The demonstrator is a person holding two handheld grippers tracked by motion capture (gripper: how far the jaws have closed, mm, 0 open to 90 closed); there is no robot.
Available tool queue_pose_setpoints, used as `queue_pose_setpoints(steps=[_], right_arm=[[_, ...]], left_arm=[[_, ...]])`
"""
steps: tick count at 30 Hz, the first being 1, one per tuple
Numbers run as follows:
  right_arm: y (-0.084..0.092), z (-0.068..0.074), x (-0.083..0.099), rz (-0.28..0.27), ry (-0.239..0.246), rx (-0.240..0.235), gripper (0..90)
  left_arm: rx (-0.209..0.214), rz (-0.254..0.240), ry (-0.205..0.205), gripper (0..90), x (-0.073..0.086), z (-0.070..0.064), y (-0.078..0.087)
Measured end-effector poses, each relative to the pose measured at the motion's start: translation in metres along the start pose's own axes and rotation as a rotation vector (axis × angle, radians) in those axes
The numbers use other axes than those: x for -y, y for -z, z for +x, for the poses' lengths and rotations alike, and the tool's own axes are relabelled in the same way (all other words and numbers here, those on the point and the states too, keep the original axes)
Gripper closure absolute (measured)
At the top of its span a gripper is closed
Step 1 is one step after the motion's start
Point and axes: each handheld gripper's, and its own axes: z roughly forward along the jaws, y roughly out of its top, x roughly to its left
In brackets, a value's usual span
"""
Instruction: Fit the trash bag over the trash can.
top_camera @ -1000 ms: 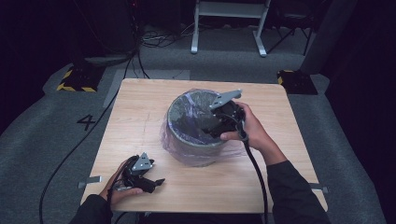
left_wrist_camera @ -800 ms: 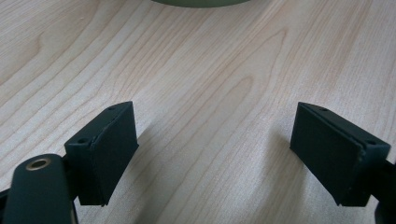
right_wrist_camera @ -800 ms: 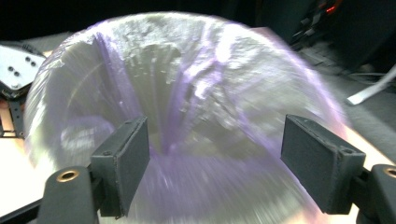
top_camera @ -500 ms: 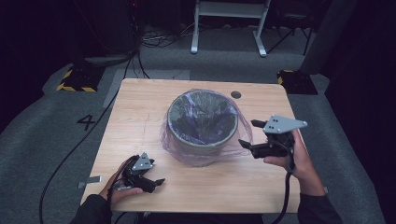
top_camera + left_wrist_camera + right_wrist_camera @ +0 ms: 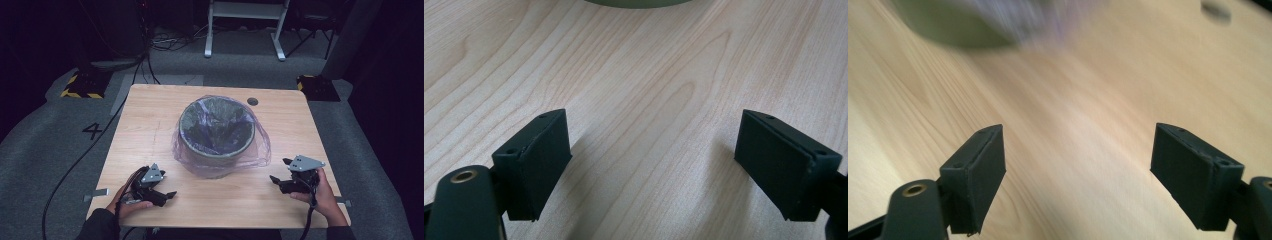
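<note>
The left gripper [image 5: 167,195] rested at the near left corner of the table [image 5: 150,130], its jaws spread wide over bare wood and holding nothing. At the table's middle stood the green bin [image 5: 217,131], upright, with a thin purple bag [image 5: 260,150] lining it and draped over its rim. The right gripper [image 5: 280,172] sat near the near right edge, apart from the bin, jaws also wide and empty. To finish well, both grippers probably should settle clear of the bag's loose skirt so nothing snags. Compared with 1 second before, the right gripper had left the bin's rim and dropped toward the table edge; the left had not shifted.
</note>
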Motion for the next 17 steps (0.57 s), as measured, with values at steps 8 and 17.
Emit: queue_pose_setpoints(steps=[8,17], right_arm=[[-0.013,-0.009,0.044,0.048,-0.111,-0.007,22.5],[-0.010,-0.016,0.068,0.006,-0.222,-0.024,21.2]], left_arm=[[-0.001,0.000,-0.002,14.1,0.000,0.000,0.000],[0.000,0.003,0.001,13.9,-0.001,0.000,-0.001]])
